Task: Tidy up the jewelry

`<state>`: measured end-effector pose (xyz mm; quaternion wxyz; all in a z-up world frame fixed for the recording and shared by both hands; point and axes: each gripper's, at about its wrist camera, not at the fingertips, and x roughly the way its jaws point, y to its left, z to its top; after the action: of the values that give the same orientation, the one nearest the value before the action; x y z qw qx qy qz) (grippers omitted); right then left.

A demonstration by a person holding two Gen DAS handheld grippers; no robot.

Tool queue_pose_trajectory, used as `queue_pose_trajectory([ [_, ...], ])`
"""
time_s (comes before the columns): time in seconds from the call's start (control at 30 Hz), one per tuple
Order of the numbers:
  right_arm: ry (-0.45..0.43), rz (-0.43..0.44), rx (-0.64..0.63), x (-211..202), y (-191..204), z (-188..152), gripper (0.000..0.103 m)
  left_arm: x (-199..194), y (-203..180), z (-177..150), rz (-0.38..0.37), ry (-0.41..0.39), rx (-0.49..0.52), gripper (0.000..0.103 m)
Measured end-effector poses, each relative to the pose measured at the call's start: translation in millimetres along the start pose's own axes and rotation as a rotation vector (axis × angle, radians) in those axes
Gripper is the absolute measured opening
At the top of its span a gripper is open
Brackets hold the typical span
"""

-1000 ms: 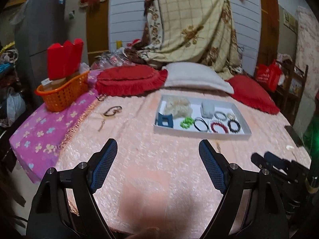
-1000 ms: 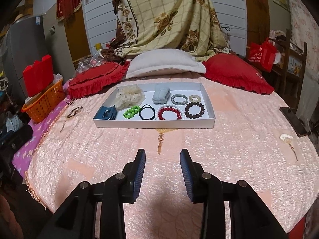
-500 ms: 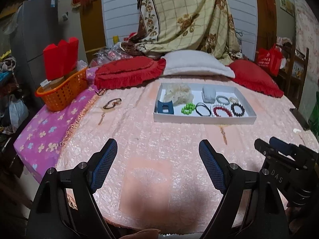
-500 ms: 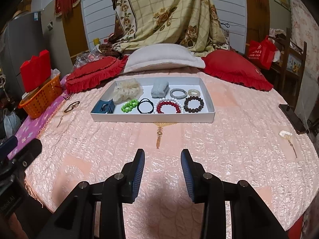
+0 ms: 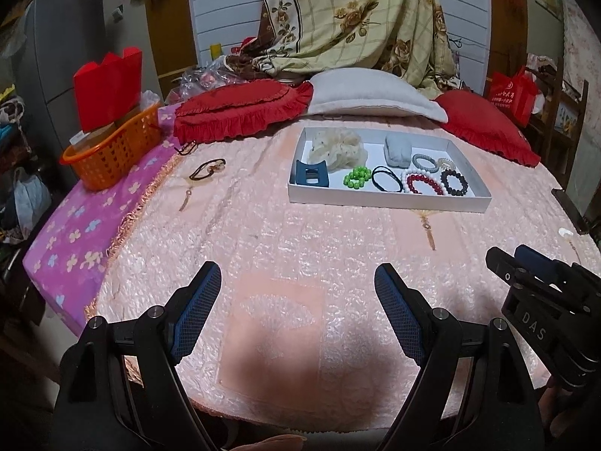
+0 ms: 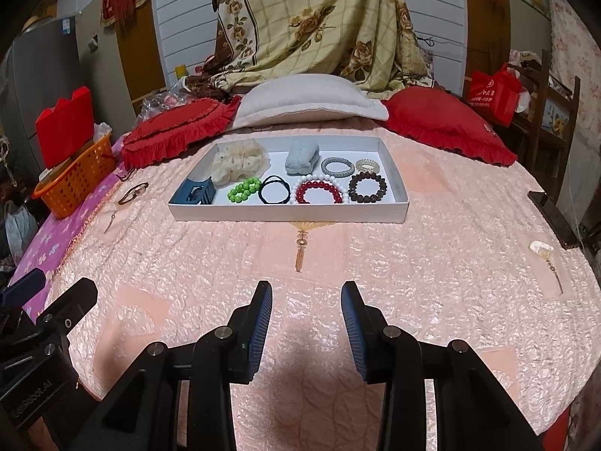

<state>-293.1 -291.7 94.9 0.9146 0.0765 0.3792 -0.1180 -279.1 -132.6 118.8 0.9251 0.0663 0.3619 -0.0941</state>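
Jewelry in a white tray (image 6: 289,218) on the bed

Inside lie a cream scrunchie (image 6: 240,163), blue claw clip (image 6: 197,191), green bead bracelet (image 6: 244,189), black hair tie (image 6: 275,189), red bracelet (image 6: 319,192) and dark bracelet (image 6: 367,186); a brown hair tie (image 6: 132,192) lies left of the tray.

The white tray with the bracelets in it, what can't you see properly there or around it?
- Inside the white cardboard tray, both views: the strip of floor just behind its near wall is hidden.
- Grey-blue lump: too small to identify.
- Orange plastic basket, left wrist view: the red box hides its contents.
- Small white ornament, left wrist view: too tiny; the right gripper covers part of its chain.
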Motion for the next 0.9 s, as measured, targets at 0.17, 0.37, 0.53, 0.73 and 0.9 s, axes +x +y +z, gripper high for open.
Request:
queue_pose_trajectory([
  [0.17, 0.011, 0.005, 0.001, 2.2, 0.1, -0.8, 0.037, 4.5, -0.3, -1.1, -0.002, 0.020, -0.001, 0.084],
  [0.37, 0.019, 0.007, 0.008, 4.8, -0.5, -1.1, 0.037, 9.4, 0.9, -2.4, -0.001, 0.039, -0.007, 0.084],
  [0.53, 0.028, 0.005, 0.010, 8.0, -0.6, -2.2, 0.037, 13.8, -0.2, -3.8, -0.008, 0.058, -0.003, 0.084],
  [0.73, 0.038, 0.001, 0.012, 11.8, -2.3, -3.8, 0.037, 18.3, -0.4, -5.0, -0.007, 0.069, -0.006, 0.084],
  [0.9, 0.049, 0.003, 0.009, 15.7, -1.8, -5.5, 0.037, 22.9, 0.1, -6.0, -0.008, 0.084, -0.008, 0.084],
])
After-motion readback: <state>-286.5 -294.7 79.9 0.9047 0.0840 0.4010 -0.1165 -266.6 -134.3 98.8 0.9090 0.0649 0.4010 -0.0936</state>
